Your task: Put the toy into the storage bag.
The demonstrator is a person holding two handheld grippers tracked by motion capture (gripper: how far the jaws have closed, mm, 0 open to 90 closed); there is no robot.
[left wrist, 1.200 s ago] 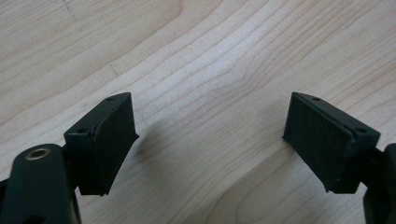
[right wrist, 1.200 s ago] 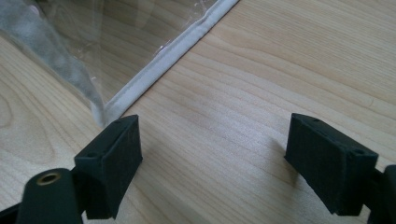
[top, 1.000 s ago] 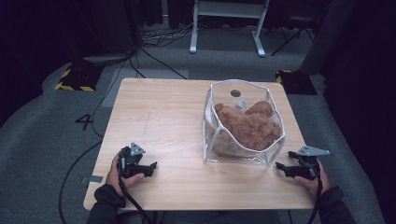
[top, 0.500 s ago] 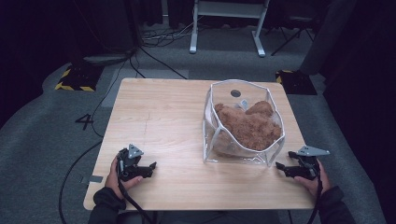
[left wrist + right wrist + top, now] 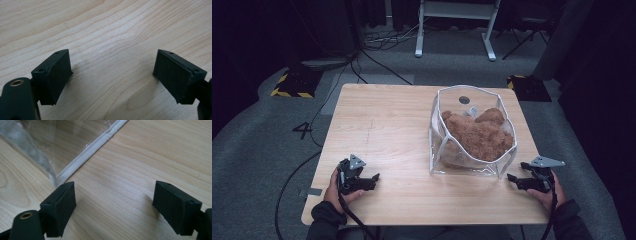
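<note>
A clear plastic bag (image 5: 472, 131) with white piping stands on the wooden table (image 5: 387, 125), right of centre. It holds a brown fuzzy plush item (image 5: 477, 137). My left gripper (image 5: 371, 179) rests near the table's front left, open, with bare wood between its pads (image 5: 58, 75). My right gripper (image 5: 514, 180) lies at the front right, open, just right of the bag's near corner. That white-edged corner (image 5: 75, 160) lies ahead of its left jaw in the right gripper view. Neither gripper holds anything.
The table's front edge runs just below both hands. Dark floor surrounds the table, with cables (image 5: 377, 60) and a white metal stand (image 5: 454, 22) beyond the far edge. A yellow-black striped block (image 5: 292, 82) sits on the floor at far left.
The left gripper has shifted slightly on the table. The right gripper and the bag stay where they were.
</note>
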